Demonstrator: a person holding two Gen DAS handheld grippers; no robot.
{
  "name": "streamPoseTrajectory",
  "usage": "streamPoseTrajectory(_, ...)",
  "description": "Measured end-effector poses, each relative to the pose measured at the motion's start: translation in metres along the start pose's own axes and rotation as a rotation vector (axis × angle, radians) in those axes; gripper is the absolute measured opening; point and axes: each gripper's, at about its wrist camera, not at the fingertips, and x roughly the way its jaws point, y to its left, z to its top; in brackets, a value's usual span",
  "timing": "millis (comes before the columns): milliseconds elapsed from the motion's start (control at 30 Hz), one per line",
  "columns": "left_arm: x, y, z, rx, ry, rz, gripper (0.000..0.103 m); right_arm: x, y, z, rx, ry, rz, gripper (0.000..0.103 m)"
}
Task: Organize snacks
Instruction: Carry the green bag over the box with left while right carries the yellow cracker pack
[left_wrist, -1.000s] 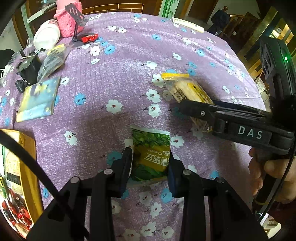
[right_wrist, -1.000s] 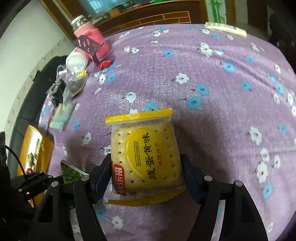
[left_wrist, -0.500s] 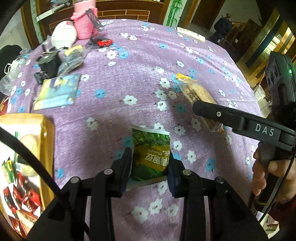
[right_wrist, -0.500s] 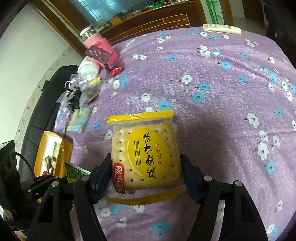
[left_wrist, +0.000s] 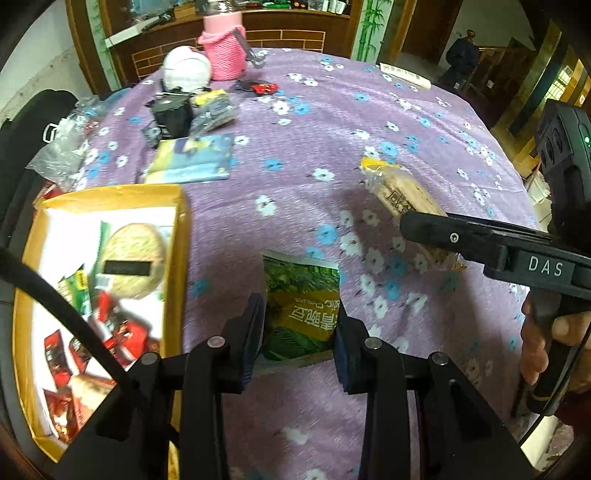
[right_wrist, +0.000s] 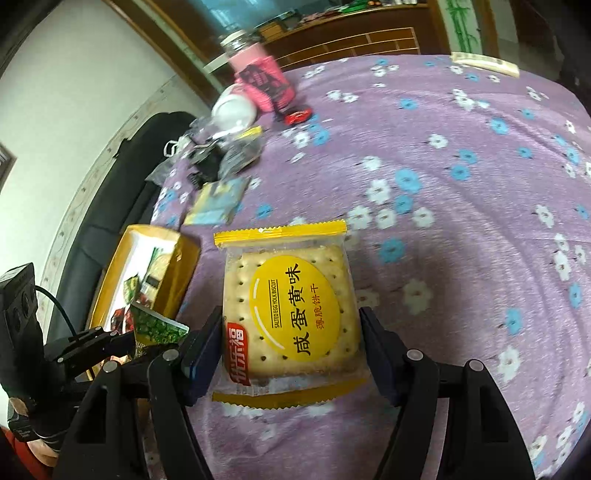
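My left gripper (left_wrist: 297, 332) is shut on a green and yellow snack packet (left_wrist: 301, 299) and holds it above the purple flowered tablecloth (left_wrist: 332, 122). My right gripper (right_wrist: 291, 347) is shut on a yellow salted egg yolk biscuit pack (right_wrist: 291, 295), also lifted off the cloth. The biscuit pack also shows in the left wrist view (left_wrist: 402, 199), to the right of the green packet. A yellow cardboard box (left_wrist: 173, 236) holding several snacks sits at the left. In the right wrist view the box (right_wrist: 181, 269) lies left of the biscuit pack, with the green packet (right_wrist: 155, 328) beside it.
A blue and yellow flat packet (left_wrist: 192, 158) lies beyond the box. Black items and plastic bags (left_wrist: 173, 114), a white bowl (left_wrist: 186, 68) and a pink-sleeved jar (left_wrist: 223, 51) crowd the far left. A small red item (left_wrist: 264, 88) and a white strip (left_wrist: 404, 75) lie at the far side.
Both grippers have risen and moved left with their packs. The yellow box has come much further into the left wrist view and closer in the right wrist view.
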Motion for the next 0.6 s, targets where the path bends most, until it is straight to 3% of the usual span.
streamPoseTrajectory(600,-0.031,0.033,-0.013,-0.019,-0.054,0.075,0.037,0.007,0.068,-0.002,-0.148,0.023,0.046,0.070)
